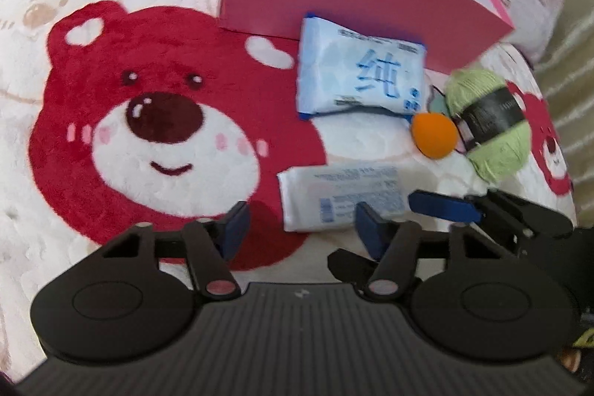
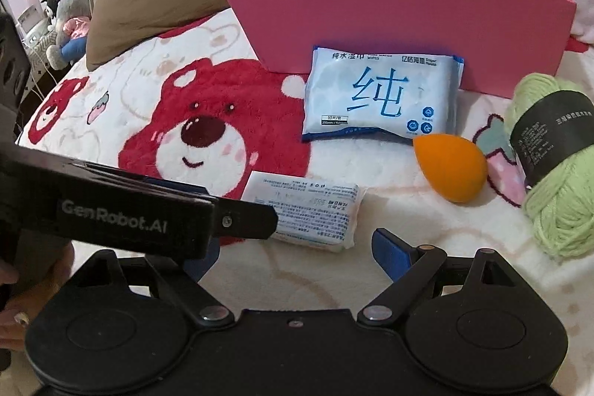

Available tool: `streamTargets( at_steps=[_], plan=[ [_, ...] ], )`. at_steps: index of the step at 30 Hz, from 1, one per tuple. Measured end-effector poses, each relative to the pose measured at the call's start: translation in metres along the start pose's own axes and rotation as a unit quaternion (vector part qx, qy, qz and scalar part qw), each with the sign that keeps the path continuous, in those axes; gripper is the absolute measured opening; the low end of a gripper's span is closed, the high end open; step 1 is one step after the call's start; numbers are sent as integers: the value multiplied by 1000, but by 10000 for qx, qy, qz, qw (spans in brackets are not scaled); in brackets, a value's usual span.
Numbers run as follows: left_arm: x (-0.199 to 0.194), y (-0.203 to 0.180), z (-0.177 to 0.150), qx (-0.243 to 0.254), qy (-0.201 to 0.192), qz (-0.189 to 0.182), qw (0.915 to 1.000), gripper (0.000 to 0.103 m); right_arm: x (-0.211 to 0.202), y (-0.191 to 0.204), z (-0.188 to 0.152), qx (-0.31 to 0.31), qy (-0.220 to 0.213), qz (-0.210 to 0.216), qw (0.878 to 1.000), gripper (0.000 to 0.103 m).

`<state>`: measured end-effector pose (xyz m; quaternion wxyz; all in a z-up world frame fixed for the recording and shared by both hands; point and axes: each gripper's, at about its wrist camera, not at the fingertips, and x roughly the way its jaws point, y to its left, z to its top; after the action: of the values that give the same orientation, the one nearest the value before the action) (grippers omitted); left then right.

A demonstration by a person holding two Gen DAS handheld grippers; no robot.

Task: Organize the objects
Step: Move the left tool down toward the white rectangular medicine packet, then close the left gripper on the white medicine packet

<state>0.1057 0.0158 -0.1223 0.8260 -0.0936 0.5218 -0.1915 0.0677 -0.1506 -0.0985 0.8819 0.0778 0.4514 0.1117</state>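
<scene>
Right wrist: pink box (image 2: 401,21) open-topped (floor hidden).

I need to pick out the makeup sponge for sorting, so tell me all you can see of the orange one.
The orange makeup sponge is teardrop-shaped, matte and foam-like, plain in colour. It lies on its side on the plush bear blanket, its narrower end toward the blue wet-wipes pack, just in front of that pack's lower corner and left of the green yarn skein. Whether it touches either is unclear. No gripper holds it.

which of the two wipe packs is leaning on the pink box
The blue wipe pack with the large character, propped against the pink box. The white pack lies flat, nearer the grippers.
</scene>
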Motion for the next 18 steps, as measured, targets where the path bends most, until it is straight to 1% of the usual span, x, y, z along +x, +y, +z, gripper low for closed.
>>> streamTargets(
  at_steps=[2,4,5,6,7,9,12,14,16,18],
  plan=[
    [2,6,2,-161,26,-116,9998,51,2,0,3,-26,5,-17,10000,90],
    [4,8,2,-111,49,-249,9996,41,5,-1,4,27,23,-28,10000,88],
    [5,8,1,-87,58,-266,9996,37,7,-1,4,45,66,-16,10000,84],
    [7,8,1,-83,78,-309,9995,32,8,0,4,50,108,-18,9999,82],
    [9,8,0,-118,98,-409,9990,27,9,1,4,31,126,-20,9999,80],
    [12,9,1,-204,87,-502,9985,27,9,4,5,-57,96,-41,9999,75],
    [14,9,1,-206,26,-526,9984,25,12,6,7,-192,73,-248,9995,69],
    [19,11,2,-304,149,-505,9981,25,15,4,9,-186,94,-260,9994,69],
    [21,12,3,-391,192,-509,9978,25,19,3,10,-175,171,-266,9993,70],
    [21,14,3,-427,172,-551,9974,25,22,4,10,-169,141,-269,9994,76]
  ],
)
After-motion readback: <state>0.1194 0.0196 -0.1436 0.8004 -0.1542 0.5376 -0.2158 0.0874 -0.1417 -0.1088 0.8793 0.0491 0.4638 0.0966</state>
